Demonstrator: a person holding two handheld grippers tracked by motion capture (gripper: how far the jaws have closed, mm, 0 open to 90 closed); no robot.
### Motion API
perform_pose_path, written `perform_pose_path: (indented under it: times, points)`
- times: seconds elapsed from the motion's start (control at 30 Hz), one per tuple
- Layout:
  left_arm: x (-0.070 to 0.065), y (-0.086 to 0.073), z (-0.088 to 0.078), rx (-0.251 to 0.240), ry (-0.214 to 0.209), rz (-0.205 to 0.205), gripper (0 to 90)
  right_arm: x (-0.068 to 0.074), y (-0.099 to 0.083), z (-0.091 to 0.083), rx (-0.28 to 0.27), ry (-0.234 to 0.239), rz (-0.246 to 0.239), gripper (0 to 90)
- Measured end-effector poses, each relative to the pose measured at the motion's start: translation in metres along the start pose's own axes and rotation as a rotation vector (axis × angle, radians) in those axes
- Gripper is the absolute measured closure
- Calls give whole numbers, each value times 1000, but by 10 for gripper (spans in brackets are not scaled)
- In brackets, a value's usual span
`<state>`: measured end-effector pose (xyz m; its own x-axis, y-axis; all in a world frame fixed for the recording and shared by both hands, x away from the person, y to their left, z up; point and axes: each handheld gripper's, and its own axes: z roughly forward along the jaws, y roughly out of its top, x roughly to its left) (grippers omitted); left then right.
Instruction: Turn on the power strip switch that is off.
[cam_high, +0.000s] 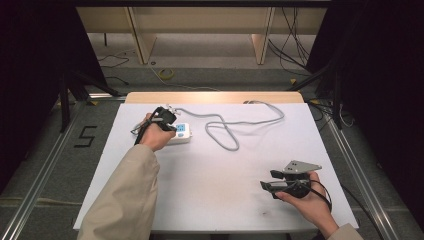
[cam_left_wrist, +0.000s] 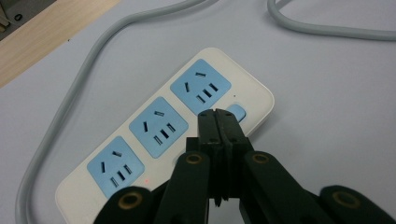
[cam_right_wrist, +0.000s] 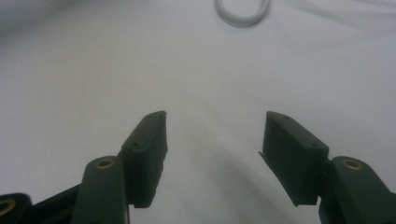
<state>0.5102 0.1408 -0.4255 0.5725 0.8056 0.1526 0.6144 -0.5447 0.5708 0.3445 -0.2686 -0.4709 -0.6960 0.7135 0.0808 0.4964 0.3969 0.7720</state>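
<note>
Up close, left gripper (cam_left_wrist: 216, 113) jaws closed, blue switch (cam_left_wrist: 236, 112)

The person's left forearm, in a beige sleeve (cam_high: 125, 195), is reaching forward, its hand (cam_high: 156, 136) wrapping the black left tongs (cam_left_wrist: 217, 113), whose two flat black jaws are pressing flush together with nothing between them and pointing downward and forward. The right hand (cam_high: 307, 202), bare at the wrist, is resting low near the front right, gripping the black right tongs (cam_right_wrist: 215, 135) topped by a grey three-cornered plate, with jaws standing well apart and empty, aiming leftward.
</note>
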Motion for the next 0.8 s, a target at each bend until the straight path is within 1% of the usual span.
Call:
perform_pose_path:
  times: [0.33, 0.6, 0.63, 0.7, 0.8]
  points:
    - [0, 5, 2, 5, 1, 13, 898, 0, 0, 0, 1, 0, 0, 408]
    - [-1, 11, 4, 10, -1, 14, 898, 0, 0, 0, 2, 1, 0, 408]
    - [-1, 11, 5, 13, -2, 19, 898, 0, 0, 0, 2, 1, 0, 408]
    - [-1, 12, 5, 12, -2, 15, 898, 0, 0, 0, 2, 1, 0, 408]
    - [-1, 13, 6, 16, -2, 21, 898, 0, 0, 0, 2, 2, 0, 408]
